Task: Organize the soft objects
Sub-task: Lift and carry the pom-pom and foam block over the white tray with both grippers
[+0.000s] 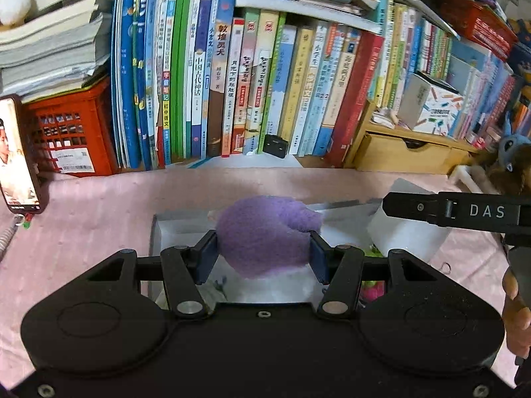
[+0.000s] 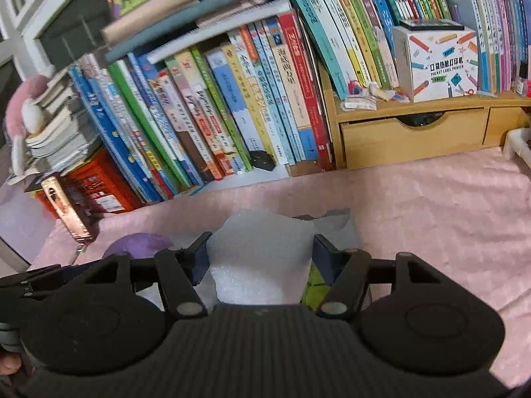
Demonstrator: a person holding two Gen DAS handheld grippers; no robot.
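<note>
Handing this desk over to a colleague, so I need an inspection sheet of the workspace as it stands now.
Surface: pink cloth, wrinkled.
Job's things: purple plush over an open box; white foam sheet.
Clutter: phone, red crate.
Grippers: left hand-held gripper shut on the plush; right hand-held gripper shut on the foam.
Cables: coiled cord at the left edge.
Surroundings: books, wooden drawer unit.

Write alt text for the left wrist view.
The left claw grips a purple plush toy above an open white box on a pink cloth. Upright books line the back.
</note>
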